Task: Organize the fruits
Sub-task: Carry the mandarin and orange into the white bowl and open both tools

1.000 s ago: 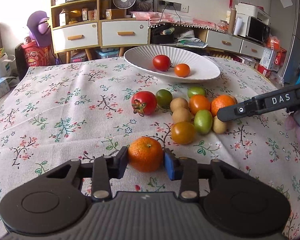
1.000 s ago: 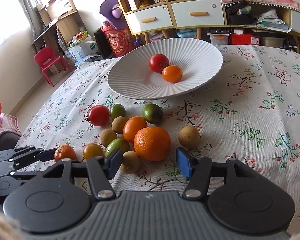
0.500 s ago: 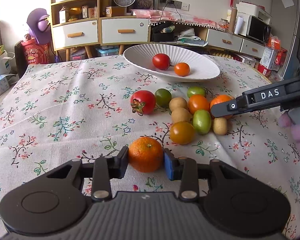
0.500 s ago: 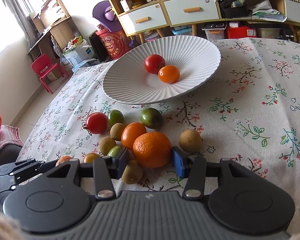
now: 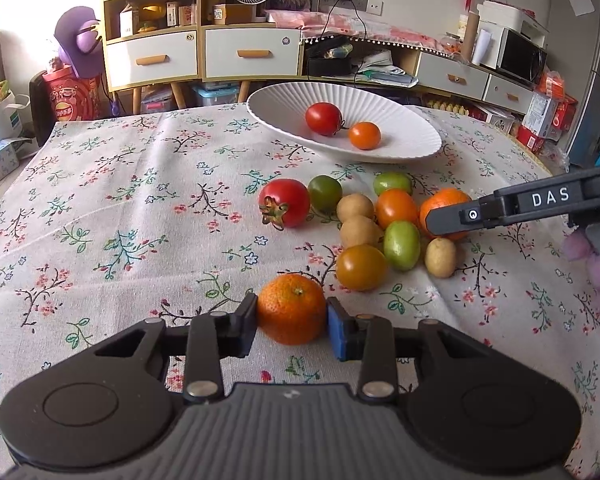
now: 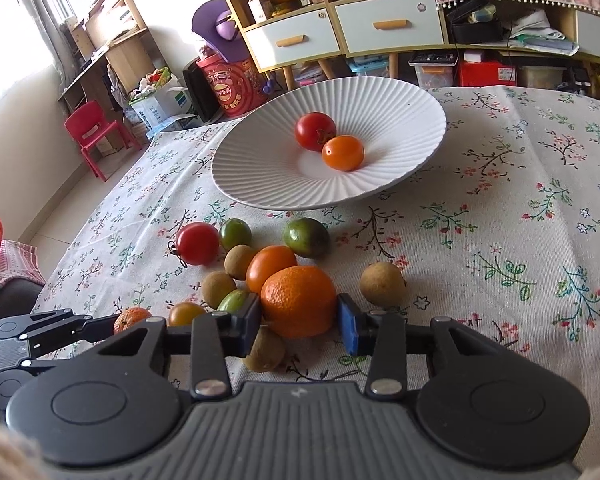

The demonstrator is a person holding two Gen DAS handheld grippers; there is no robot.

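Left gripper point(image 5: 292, 322): jaws pressed on both sides of a small mandarin point(image 5: 291, 308) that sits alone on the floral tablecloth point(image 5: 100, 208), near the fruit cluster but apart from it.
Right gripper point(image 6: 299, 318): jaws have just been closing and now touch both flanks of the large orange point(image 6: 299, 301) at the near edge of the cluster.
Risk, neighbours: the left pad of the right gripper sits tight against a green fruit point(image 6: 233, 300), with a brown one point(image 6: 265, 354) just under it; lifting could nudge them into a roll.
Risk, slip: both oranges are round and held near their widest part; a loose squeeze or a tilt on the way up could let one drop back onto the cloth.
Risk, crossing: both hands probably head for one dish, so the grippers could bump over it.
Bowl point(image 6: 260, 184): white, ribbed, shallow, beyond the cluster; holds a red tomato point(image 6: 315, 131) and a small orange tomato point(image 6: 343, 153), touching each other.
Loose fruit: the red tomato on the cloth point(image 5: 285, 203) and the green, brown and orange pieces lie outside the bowl.
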